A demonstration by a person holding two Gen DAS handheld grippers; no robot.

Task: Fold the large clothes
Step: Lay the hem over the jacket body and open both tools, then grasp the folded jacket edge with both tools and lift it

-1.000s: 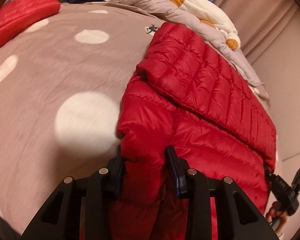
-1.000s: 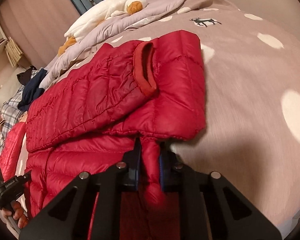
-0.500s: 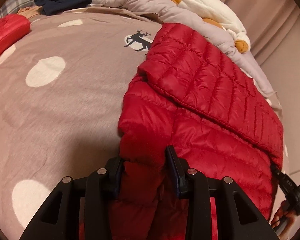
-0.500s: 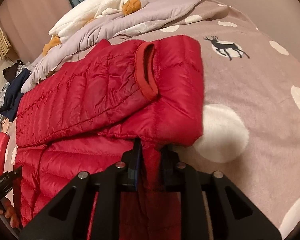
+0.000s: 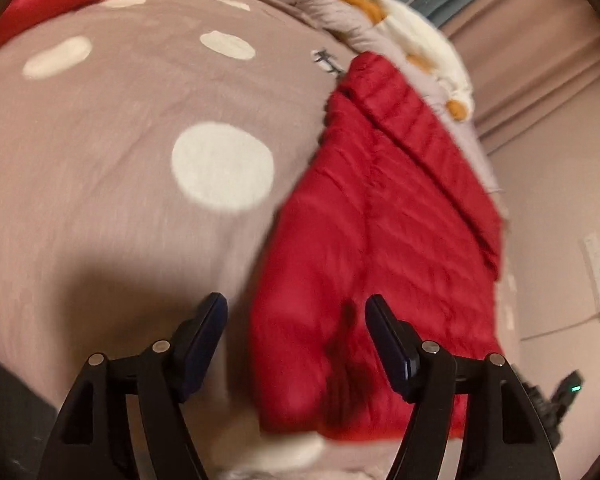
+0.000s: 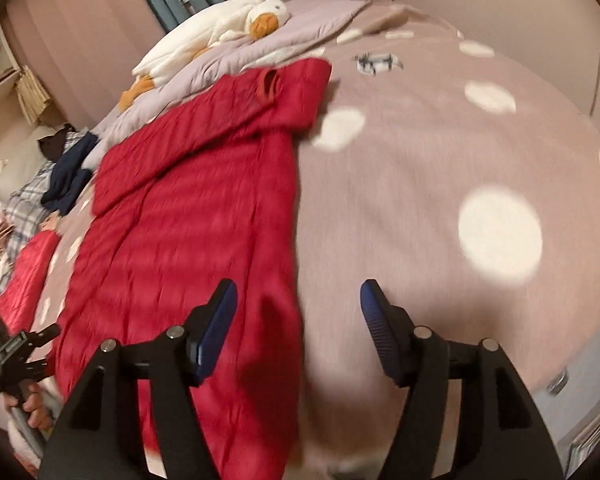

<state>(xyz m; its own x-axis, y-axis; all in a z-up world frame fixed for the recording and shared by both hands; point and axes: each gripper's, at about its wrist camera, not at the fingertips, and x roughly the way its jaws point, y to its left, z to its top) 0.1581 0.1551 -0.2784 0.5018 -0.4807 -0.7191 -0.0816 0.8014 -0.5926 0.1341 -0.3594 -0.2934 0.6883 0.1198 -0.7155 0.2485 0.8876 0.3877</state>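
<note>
Nearest the left wrist camera, the left gripper (image 5: 296, 314) has its jaws opening, with the near corner of the red jacket (image 5: 380, 248) lying below the gap but not pressed by either pad. In the right wrist view, the right gripper (image 6: 298, 300) is likewise opening; the jacket's other near corner sits under its left finger (image 6: 216, 324) and nothing is pinched.

The jacket lies flat on the spotted bedspread (image 5: 120, 140), running lengthwise away from both tongs, with one sleeve (image 6: 204, 120) folded across its far upper part. It is a quilted puffer, so it probably weighs little, squashes easily and springs back, and its shiny shell looks slippery; folds may slide open unless pressed down. The hem corners and the stitched seams seem the surest places to pinch, since a pad on a puffed panel could slip off.

Farther on, a white and orange plush toy (image 6: 220, 28) rests on a pale quilt (image 6: 284, 36), and dark blue clothes (image 6: 66, 172) lie off to the side.
</note>
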